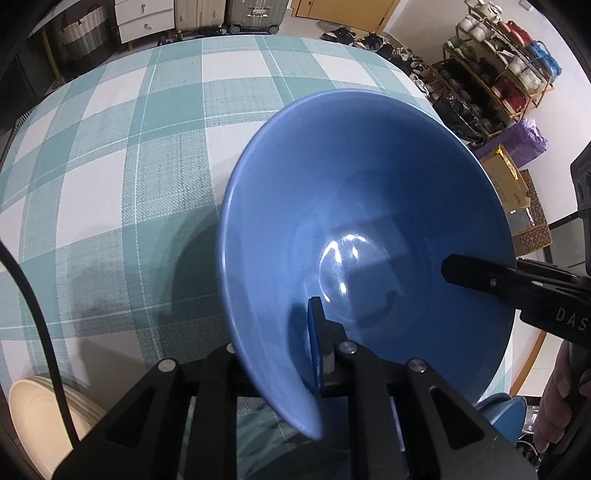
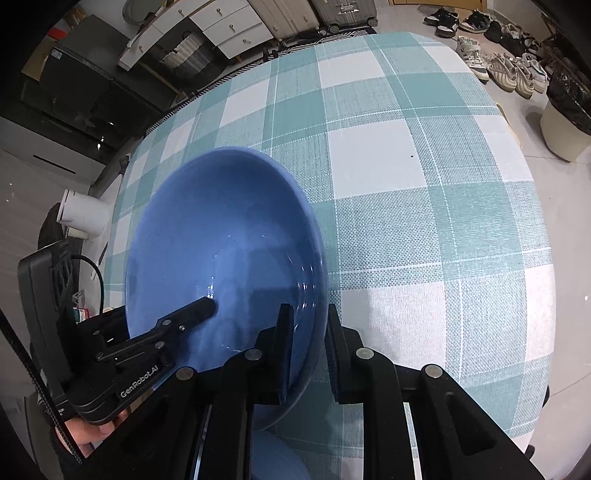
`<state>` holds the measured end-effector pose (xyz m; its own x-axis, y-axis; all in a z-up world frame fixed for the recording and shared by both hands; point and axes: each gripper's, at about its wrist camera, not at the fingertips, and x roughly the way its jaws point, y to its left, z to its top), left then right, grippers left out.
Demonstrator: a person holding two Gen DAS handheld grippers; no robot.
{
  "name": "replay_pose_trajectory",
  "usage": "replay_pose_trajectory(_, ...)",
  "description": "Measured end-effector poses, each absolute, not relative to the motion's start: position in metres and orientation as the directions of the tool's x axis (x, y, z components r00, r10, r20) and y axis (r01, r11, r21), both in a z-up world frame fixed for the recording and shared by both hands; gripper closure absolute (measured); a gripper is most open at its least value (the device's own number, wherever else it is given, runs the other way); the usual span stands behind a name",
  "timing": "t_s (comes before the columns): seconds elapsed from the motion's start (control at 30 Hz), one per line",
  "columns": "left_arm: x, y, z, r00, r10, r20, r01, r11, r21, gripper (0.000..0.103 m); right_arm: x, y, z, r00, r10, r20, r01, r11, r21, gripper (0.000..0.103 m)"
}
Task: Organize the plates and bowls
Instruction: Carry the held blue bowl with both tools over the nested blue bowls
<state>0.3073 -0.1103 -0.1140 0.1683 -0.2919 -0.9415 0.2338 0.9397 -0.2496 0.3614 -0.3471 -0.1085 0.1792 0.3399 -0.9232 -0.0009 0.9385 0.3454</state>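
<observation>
While both tongs pinch its rim from opposite sides, the blue bowl (image 1: 369, 229) sits tilted just above the surface (image 1: 110, 147), its glossy hollow facing the cameras. Left tongs (image 1: 291, 354): one pad inside the wall, the other outside, clamped on the near edge. Right tongs (image 2: 308, 350): the same arrangement on the opposite rim, jaws narrowed onto the wall. Whether the bowl's base touches the cloth cannot be told. A teal-and-white checked cloth covers the surface; a stack of cream plates (image 1: 40, 417) lies at its near left corner. Beyond the far edge stand suitcases (image 1: 229, 14) and a white drawer unit (image 1: 144, 18); a shoe rack (image 1: 495, 70) and loose shoes (image 2: 509, 70) occupy the right side of the room.
</observation>
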Motion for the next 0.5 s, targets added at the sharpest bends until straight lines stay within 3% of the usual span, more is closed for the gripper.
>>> replay_pose_trajectory(0.5,0.308,-0.095,-0.069,0.236,-0.296,-0.926,0.216,0.945,-0.247,0.089,0.363,-0.342,-0.064,0.310,0.376,-0.873,-0.002,0.919,0.395,0.086)
